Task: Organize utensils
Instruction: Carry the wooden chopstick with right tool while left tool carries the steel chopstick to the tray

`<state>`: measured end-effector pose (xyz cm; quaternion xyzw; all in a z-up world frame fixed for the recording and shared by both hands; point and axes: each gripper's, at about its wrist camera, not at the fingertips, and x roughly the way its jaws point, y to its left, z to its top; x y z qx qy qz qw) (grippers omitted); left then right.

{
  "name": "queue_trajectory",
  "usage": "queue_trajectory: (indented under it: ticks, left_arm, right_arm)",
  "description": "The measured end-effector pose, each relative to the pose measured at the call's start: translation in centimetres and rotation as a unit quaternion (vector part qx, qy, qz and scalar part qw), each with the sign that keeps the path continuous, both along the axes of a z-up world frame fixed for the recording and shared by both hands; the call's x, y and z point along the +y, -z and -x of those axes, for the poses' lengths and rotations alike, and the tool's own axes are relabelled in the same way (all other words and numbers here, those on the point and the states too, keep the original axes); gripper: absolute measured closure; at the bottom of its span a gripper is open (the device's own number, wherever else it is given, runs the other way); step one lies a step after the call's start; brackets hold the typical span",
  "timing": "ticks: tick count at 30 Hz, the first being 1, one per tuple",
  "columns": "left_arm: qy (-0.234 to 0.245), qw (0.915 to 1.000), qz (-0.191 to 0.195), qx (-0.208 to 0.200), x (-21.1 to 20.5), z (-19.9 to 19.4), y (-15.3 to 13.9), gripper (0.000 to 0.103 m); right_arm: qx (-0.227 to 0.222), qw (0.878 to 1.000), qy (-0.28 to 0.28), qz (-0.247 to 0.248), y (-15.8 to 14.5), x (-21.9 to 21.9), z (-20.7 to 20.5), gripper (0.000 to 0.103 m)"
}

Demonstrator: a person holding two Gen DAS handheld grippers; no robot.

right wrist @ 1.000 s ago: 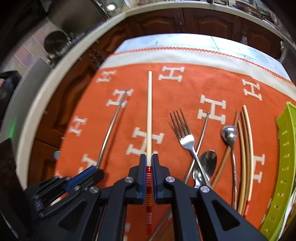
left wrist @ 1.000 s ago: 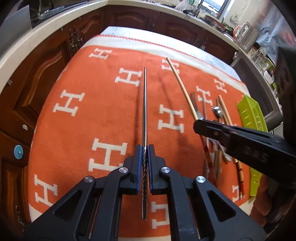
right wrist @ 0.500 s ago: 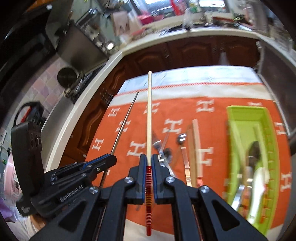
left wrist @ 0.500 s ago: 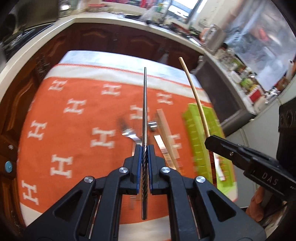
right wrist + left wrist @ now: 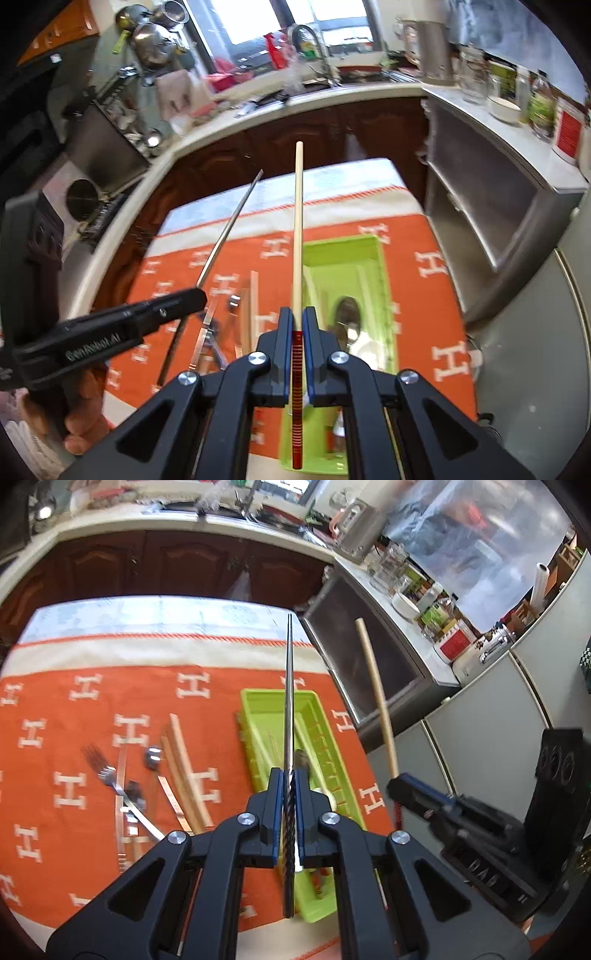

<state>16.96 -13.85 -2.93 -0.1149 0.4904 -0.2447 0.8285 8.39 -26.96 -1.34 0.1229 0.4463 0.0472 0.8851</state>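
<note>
Left gripper (image 5: 289, 805): clamped on my thin silver metal chopstick (image 5: 288, 716), which points forward over the tray.
Right gripper (image 5: 297, 332): clamped on my pale wooden chopstick with a red-banded end (image 5: 297, 236), also lined up above the tray.
Tray: long lime-green plastic organizer tray (image 5: 380, 266) on the orange blanket with white H letters (image 5: 92, 709); spoons already lie inside.
Left on the blanket: silver fork (image 5: 107, 775), a short spoon (image 5: 153, 757) and a few wooden sticks (image 5: 184, 771), just beside the tray.
Step, as I judge it: both chopsticks carried, neither lowered in yet.
Risk one: each stick is pinched near its rear end, so I expect a long front to swing or slip if I tilt fast.
Risk two: the two sticks sit near each other; lowering both at once could cross them or catch the tray wall.
Risk three: a tip landing on a spoon could bounce the stick out.
</note>
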Motion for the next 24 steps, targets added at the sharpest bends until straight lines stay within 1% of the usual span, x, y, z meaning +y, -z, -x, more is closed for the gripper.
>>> queue_trajectory:
  ticks: [2,6,9,13,15,19,22,24]
  left_arm:
    - [0.002,0.9999,-0.006,0.014,-1.3,-0.4,1.6,0.099]
    - [0.007,0.9984,-0.018,0.052,-3.3,-1.1,5.5,0.099]
    - [0.01,0.9962,-0.028,0.082,-4.1,-1.4,8.4,0.099]
    - [0.014,0.9936,-0.034,0.107,-4.7,-1.8,11.1,0.099]
    - [0.015,0.9928,-0.039,0.113,-4.9,-1.9,12.0,0.099]
    - [0.012,0.9919,-0.043,0.119,-4.9,-2.2,13.0,0.099]
    - [0.02,0.9913,-0.041,0.124,-5.0,-2.0,13.0,0.098]
    - [0.024,0.991,-0.041,0.125,-4.7,-1.7,12.8,0.094]
  right_arm:
    - [0.013,1.0,0.008,0.002,1.2,-0.8,0.1,0.098]
    - [0.05,0.999,0.019,-0.001,4.7,-2.1,-0.1,0.098]
    - [0.073,0.997,0.021,-0.001,7.0,-2.6,-0.3,0.097]
    - [0.1,0.995,0.02,0.001,9.4,-2.8,-0.6,0.097]
    - [0.109,0.994,0.018,0.001,10.3,-3.0,-0.9,0.097]
    - [0.112,0.993,0.021,0.003,10.8,-3.3,-1.0,0.097]
    - [0.113,0.993,0.029,0.007,10.9,-3.5,-1.1,0.097]
    - [0.116,0.993,0.031,0.0,11.0,-3.7,-1.1,0.097]
